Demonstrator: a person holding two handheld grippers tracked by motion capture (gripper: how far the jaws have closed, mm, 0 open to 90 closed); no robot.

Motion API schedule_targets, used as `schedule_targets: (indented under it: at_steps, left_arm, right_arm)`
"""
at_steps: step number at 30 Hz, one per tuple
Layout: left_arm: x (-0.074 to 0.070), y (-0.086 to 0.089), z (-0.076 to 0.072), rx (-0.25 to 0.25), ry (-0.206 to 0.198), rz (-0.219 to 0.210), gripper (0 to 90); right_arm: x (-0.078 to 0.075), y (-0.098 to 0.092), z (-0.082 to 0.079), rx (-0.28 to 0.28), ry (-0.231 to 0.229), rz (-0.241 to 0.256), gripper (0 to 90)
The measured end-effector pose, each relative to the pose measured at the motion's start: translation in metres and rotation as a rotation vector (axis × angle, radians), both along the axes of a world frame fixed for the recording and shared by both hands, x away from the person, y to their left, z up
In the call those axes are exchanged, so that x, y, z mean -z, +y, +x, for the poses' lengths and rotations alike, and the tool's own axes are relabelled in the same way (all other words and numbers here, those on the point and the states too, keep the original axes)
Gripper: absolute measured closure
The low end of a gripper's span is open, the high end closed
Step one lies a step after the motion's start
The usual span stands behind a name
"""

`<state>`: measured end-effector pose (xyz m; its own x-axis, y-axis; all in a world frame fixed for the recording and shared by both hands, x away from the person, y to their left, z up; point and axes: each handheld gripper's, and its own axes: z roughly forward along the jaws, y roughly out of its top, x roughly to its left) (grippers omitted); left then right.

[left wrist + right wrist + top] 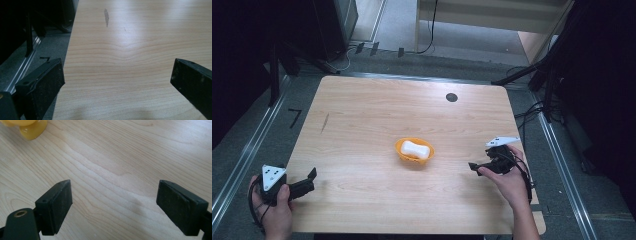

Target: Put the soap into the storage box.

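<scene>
So from the high view you get the whole layout: a light wooden table (362, 115) with an orange bowl (404, 155) sitting a bit right of the frame's center, and a white rounded lump (416, 149) lying inside it. Can't tell what the lump actually is. The left gripper (309, 180) is down at the lower left of the frame, right at the table's edge, held in the person's left hand (277, 210). The right gripper (474, 166) is at the lower right, in the right hand (508, 182), pointing toward the bowl but well apart from it.

The gripper views fill in what the overhead can't: both sets of jaws are spread wide with nothing between them. In the left gripper view, the left gripper (117, 75) has bare wood between its pads and a dark streak (106, 17) on the tabletop in the upper middle; that same mark shows as a thin line (325, 123) in the high view's left half. The dark floor and a metal rail (25, 67) run down the left side there.

In the right gripper view, the right gripper (113, 200) looks over plain wood grain, with just the bowl's yellow-orange base (32, 130) peeking in at the upper left corner.

Other stuff in the high view: a small dark round spot (451, 97) near the table's far edge, and cables (532, 112) on the floor off to the right.
</scene>
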<state>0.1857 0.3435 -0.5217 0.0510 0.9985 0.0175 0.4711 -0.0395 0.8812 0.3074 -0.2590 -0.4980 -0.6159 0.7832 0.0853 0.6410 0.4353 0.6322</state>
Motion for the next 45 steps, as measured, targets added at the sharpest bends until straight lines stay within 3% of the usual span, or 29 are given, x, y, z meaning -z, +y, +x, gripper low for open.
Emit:
schedule_targets:
  at_steps: [12, 18, 33, 45]
  left_arm:
    - [0.000, 0.000, 0.000, -0.002, 0.001, 0.002, 0.0]
    - [0.000, 0.000, 0.000, -0.002, 0.002, 0.002, 0.0]
    - [0.000, 0.001, 0.000, -0.005, 0.002, -0.001, 0.0]
    - [0.000, 0.001, 0.000, -0.006, 0.002, 0.000, 0.0]
  right_arm:
    - [0.013, -0.030, -0.018, 0.101, -0.038, 0.072, 13.3]
    - [0.021, -0.048, -0.030, 0.141, -0.056, 0.136, 13.5]
    - [0.041, -0.077, -0.061, 0.214, -0.091, 0.167, 13.3]
    - [0.048, -0.101, -0.083, 0.254, -0.117, 0.210, 13.3]
